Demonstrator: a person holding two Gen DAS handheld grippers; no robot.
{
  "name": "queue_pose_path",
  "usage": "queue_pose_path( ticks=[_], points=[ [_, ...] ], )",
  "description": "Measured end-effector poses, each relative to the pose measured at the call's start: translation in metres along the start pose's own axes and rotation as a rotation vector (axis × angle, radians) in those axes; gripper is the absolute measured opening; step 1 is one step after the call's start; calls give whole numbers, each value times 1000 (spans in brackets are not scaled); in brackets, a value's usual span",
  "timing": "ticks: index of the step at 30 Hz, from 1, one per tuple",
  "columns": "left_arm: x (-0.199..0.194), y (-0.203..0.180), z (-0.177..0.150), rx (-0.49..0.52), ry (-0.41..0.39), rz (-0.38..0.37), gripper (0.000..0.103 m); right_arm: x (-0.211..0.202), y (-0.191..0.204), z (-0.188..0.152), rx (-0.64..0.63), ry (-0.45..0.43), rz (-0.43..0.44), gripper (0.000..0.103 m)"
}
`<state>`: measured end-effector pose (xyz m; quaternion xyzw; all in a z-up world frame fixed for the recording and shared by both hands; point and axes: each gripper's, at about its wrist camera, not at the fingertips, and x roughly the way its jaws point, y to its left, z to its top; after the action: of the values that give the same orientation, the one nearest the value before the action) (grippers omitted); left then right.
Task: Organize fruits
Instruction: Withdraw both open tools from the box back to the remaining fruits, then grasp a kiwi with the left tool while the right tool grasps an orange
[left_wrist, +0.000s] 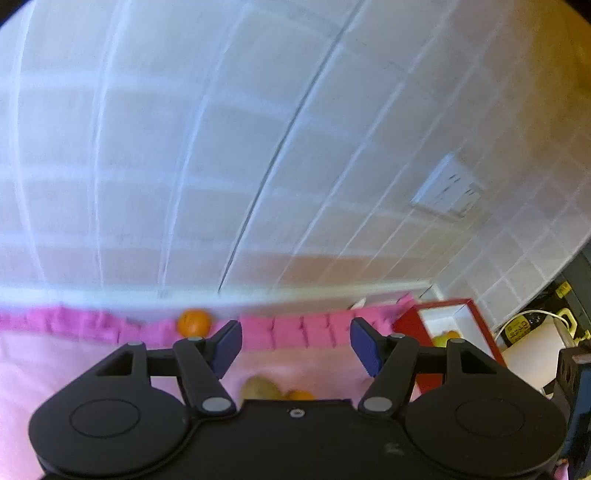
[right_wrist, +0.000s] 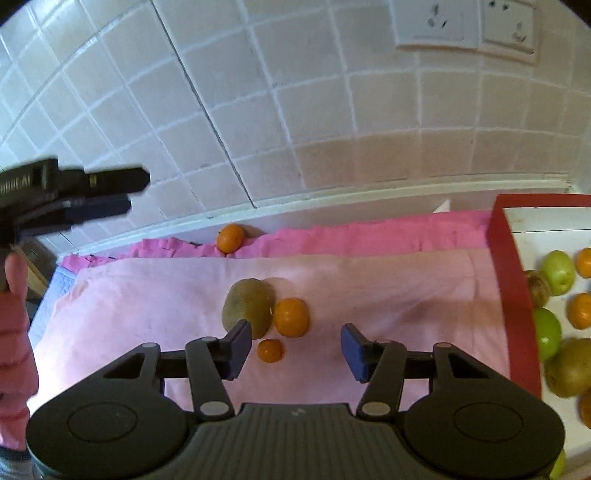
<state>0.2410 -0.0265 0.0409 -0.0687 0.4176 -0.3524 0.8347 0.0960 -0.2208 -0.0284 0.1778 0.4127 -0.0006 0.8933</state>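
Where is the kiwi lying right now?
In the right wrist view, the kiwi lies mid-cloth, touching the orange on its right.

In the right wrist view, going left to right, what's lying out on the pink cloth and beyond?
Orange by the wall → kiwi → small orange → bigger orange → red box with fruit inside.

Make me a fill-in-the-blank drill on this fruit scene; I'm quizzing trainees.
1. The box has a ___ rim.
2. Beside the kiwi on the cloth lie ___ oranges.
3. One orange sits alone by the ___.
4. The right gripper holds ___.

Missing: red; two; wall; nothing
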Motion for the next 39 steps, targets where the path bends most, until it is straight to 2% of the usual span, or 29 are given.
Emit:
queue_pose_path(
  ticks=[7, 12, 16, 25, 29, 33, 36, 39],
  points=[
    [45, 33, -33, -89, 123, 0, 77, 50, -8, 1, -4, 72, 20, 54],
    [74, 43, -45, -127, 192, -3, 77, 74, -6, 0, -40, 89, 33, 54],
    [89, 47, -50, -155, 227, -36, 77, 87, -2, 0, -68, 99, 29, 54],
    [112, 47, -58, -180, 276, -49, 77, 109, 0, 2, -88, 119, 28, 53],
    [118, 45, -62, -177, 289, -40, 77, 112, 0, 3, -85, 119, 27, 48],
    [117, 42, -62, -160, 288, -20, 70, 113, -1, 3, -81, 114, 35, 45],
    [116, 43, -62, -158, 284, 1, 61, 115, -1, 4, -79, 110, 39, 42],
    [114, 47, -62, -171, 285, -7, 60, 115, 0, 4, -77, 104, 55, 35]
  ],
)
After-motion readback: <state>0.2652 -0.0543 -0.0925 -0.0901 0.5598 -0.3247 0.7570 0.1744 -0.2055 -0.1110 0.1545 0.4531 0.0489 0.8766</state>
